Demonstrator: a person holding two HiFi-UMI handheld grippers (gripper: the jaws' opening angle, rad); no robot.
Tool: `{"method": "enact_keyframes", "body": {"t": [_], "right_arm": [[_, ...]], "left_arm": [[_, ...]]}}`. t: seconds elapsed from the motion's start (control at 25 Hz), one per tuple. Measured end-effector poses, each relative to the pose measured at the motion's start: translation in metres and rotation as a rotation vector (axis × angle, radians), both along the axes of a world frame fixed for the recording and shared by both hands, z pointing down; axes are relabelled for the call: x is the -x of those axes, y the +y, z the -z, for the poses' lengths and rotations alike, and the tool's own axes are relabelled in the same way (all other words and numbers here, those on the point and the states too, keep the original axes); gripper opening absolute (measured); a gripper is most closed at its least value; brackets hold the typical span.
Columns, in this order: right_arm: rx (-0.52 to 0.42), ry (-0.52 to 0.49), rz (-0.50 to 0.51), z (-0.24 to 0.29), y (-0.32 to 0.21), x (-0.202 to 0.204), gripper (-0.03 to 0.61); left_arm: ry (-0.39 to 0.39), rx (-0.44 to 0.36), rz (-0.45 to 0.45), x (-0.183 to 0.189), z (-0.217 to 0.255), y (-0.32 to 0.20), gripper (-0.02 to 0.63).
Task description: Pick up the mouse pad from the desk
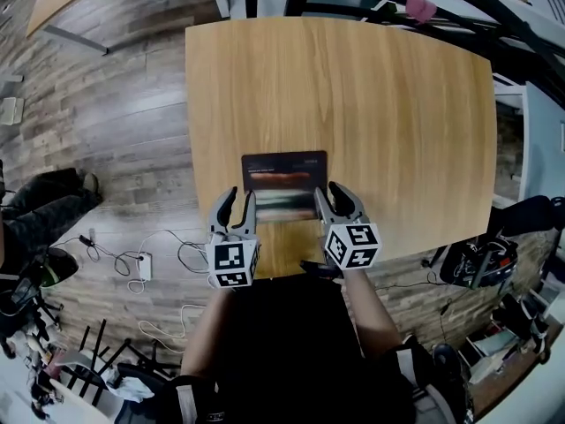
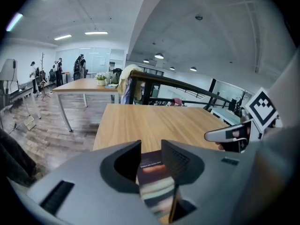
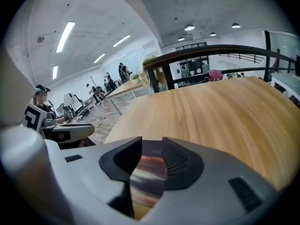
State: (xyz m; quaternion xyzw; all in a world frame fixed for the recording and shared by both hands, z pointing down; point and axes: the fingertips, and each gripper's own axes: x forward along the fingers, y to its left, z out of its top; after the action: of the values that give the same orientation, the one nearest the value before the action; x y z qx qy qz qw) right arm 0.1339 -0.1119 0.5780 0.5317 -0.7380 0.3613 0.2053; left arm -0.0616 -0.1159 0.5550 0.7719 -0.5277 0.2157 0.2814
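Note:
The mouse pad [image 1: 284, 182], a dark rectangle with a reddish picture, lies flat near the front edge of the wooden desk [image 1: 353, 87]. My left gripper [image 1: 240, 198] hovers at the pad's near left corner with its jaws apart. My right gripper [image 1: 330, 191] is at the near right corner, jaws also apart. Through the gap of the left gripper [image 2: 151, 150] in the left gripper view I see the mouse pad [image 2: 153, 175]. The right gripper [image 3: 152, 145] frames the mouse pad [image 3: 149, 167] the same way. No pad presses on it that I can see.
A pink thing [image 1: 419, 5] rests by the desk's far edge near dark railings. On the floor to the left lie a white power strip [image 1: 144, 266] with cables and a dark bag [image 1: 40, 210]. A helmet-like thing [image 1: 477, 261] sits to the right. Another desk [image 2: 86, 84] with people stands far off.

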Motion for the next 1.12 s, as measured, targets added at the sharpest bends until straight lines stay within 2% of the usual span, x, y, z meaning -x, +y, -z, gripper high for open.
{"method": "enact_keyframes", "body": {"t": [0.08, 0.16, 0.44, 0.68, 1.12], "right_arm": [[0.028, 0.013, 0.007, -0.014, -0.003, -0.002, 0.158], [0.053, 0.025, 0.014, -0.027, -0.006, -0.004, 0.177], [0.171, 0.039, 0.023, -0.074, -0.002, -0.012, 0.207], [0.229, 0.035, 0.013, -0.098, 0.0, -0.016, 0.215], [0.303, 0.09, 0.006, -0.124, 0.001, -0.015, 0.222]], "left_arm": [[0.004, 0.038, -0.009, -0.002, -0.013, 0.0, 0.177], [0.005, 0.062, -0.018, -0.004, -0.024, 0.0, 0.193], [-0.008, 0.177, -0.051, -0.012, -0.082, 0.009, 0.206], [0.017, 0.277, -0.006, -0.009, -0.115, 0.022, 0.229], [0.032, 0.347, -0.032, -0.015, -0.144, 0.032, 0.236]]}}
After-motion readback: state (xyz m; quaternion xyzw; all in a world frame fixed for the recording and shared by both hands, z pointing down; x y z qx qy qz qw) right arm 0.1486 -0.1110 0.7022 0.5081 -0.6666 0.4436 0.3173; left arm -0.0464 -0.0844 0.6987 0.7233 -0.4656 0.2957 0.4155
